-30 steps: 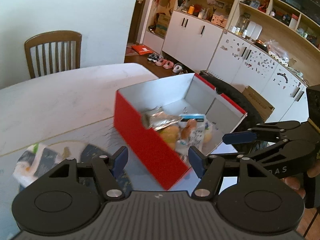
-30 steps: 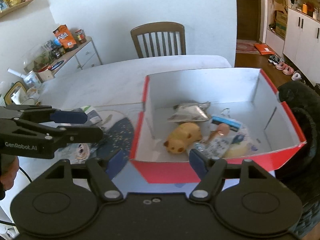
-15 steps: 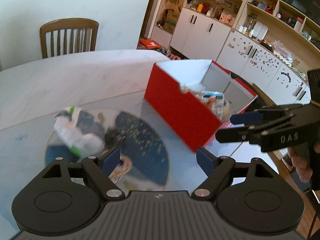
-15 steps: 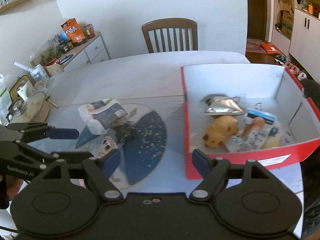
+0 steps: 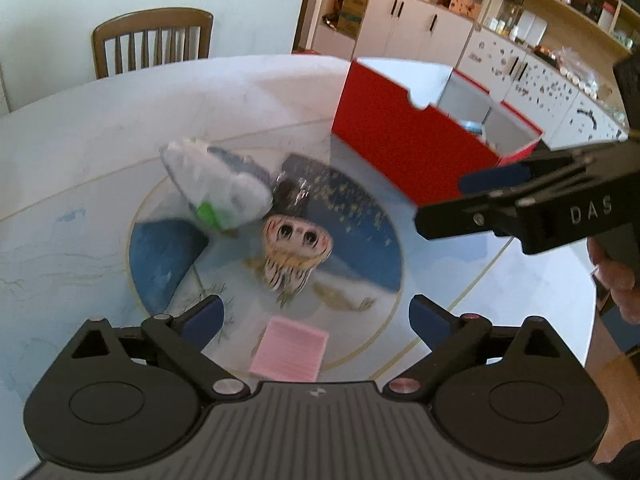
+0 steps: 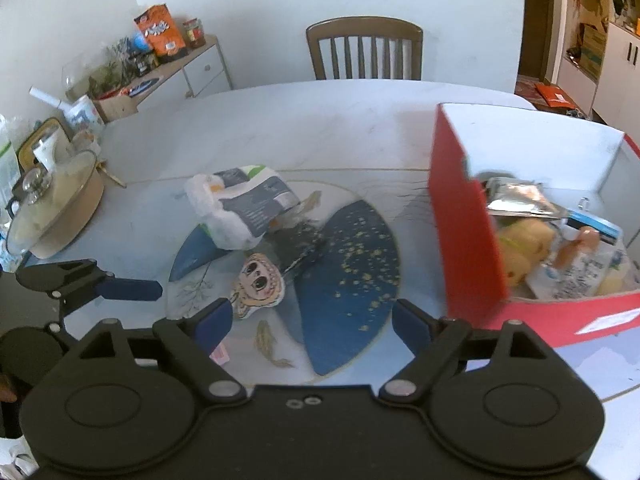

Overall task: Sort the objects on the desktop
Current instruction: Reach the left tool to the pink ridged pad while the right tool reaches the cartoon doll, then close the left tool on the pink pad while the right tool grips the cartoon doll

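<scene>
Both of your tools are empty right now: the left hand-held gripper (image 5: 314, 312) has its jaws spread wide with nothing between them, and the right hand-held gripper (image 6: 310, 316) is just as wide open and holds nothing. You look to be between picks, lining up on what is left loose on the counter (image 6: 280, 120). The red box (image 6: 464, 240) sits toward the right side, already holding a silver pouch (image 6: 520, 200), a yellow plush toy (image 6: 524, 244) and some packets. Still out on the round blue-and-white design of the counter are a white tissue pack (image 6: 240, 208), a dark crumpled wrapper (image 6: 300, 244) touching it, a cartoon-face figure (image 6: 260, 284) just beside the wrapper, and a pink notepad (image 5: 290, 348) lying nearest your left tool. The notepad sits almost between the left jaws in the left wrist view, so it is probably the easiest next grab; it lies flat, so you would need to tip the fingers down and catch it by an edge. The cartoon figure lies just ahead of the right tool, near its left finger. Whichever you take, lower the open jaws around it, close firmly, then carry it over the near red wall and release inside. Mind the tissue pack: it is soft and may drag the wrapper along.
</scene>
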Tool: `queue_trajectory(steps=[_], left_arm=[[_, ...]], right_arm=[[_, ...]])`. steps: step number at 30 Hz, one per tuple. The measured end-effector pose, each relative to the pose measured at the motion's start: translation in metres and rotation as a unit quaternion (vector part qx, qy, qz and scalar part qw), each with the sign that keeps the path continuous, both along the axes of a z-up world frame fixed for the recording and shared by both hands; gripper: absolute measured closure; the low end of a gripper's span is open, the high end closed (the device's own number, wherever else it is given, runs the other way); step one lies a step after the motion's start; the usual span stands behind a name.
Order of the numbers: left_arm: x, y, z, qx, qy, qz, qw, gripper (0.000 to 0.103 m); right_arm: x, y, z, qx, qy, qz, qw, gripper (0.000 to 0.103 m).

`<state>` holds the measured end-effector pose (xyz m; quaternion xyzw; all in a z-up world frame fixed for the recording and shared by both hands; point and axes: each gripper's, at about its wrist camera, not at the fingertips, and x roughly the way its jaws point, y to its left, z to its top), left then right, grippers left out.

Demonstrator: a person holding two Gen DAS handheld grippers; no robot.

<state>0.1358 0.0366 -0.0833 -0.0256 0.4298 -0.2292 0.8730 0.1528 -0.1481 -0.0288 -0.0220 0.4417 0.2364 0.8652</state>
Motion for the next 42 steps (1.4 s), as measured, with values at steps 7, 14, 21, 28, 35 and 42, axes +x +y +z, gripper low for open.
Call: queue_trajectory(steps=[7, 14, 21, 28, 35, 42], left_arm=[[-0.001, 0.002, -0.02, 0.017, 0.0, -0.016, 0.9997, 0.003], [-0.001, 0.001, -0.029, 0.041, -0.013, -0.024, 0.9988, 0.004], [-0.004, -0.003, -0.03, 0.05, -0.029, -0.049, 0.9971, 0.005], [-0.004, -0.011, -0.034, 0.057, -0.027, -0.07, 0.9956, 0.03], [0.001, -0.014, -0.037, 0.066, -0.025, -0.068, 0.9952, 0.039], [0.002, -0.014, -0.035, 0.07, -0.03, -0.063, 0.9951, 0.057]], right_arm=[[0.007, 0.031, -0.018, -0.017, 0.008, 0.007, 1.0, 0.016], [0.017, 0.052, -0.035, -0.035, 0.018, 0.014, 0.999, 0.018], [0.025, 0.061, -0.043, -0.042, 0.027, 0.016, 0.999, 0.02], [0.033, 0.069, -0.053, -0.044, 0.045, 0.017, 0.998, 0.028], [0.037, 0.076, -0.059, -0.045, 0.058, 0.024, 0.997, 0.037], [0.037, 0.08, -0.06, -0.047, 0.053, 0.03, 0.997, 0.053]])
